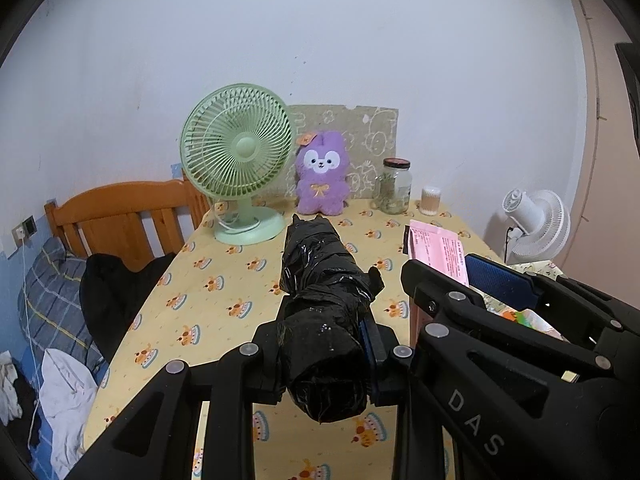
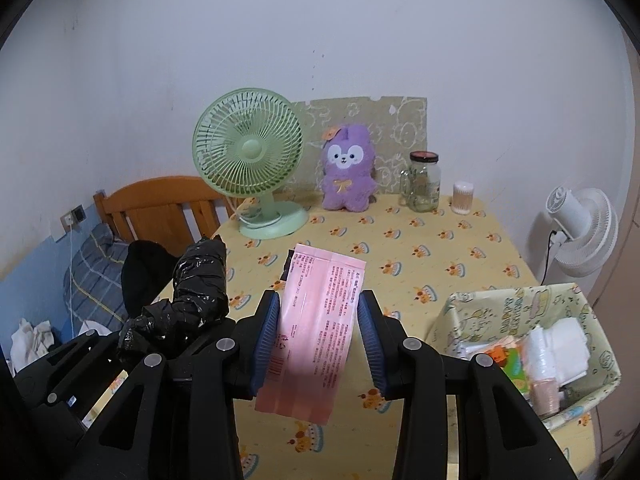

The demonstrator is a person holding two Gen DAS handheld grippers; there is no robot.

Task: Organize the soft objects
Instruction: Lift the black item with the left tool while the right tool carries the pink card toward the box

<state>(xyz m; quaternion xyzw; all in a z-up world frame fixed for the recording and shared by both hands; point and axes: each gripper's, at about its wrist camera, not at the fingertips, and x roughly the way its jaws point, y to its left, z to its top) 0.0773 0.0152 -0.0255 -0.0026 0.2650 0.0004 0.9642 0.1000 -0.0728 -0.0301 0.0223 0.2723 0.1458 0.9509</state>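
The left tongs [image 1: 324, 364] are clamping a crinkled black plastic-wrapped roll [image 1: 324, 300], holding it above the yellow cake-patterned worktop [image 1: 224, 280]. Beside them, the right tongs [image 2: 318, 336] are gripping a flat pink printed packet [image 2: 316, 320], near the patterned storage box [image 2: 480, 312] of soft items.

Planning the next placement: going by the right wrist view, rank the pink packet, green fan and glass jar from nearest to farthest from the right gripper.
1. Pink packet: clamped in the right gripper.
2. Green fan: mid-table, left.
3. Glass jar: far edge of the table, right, by the wall.
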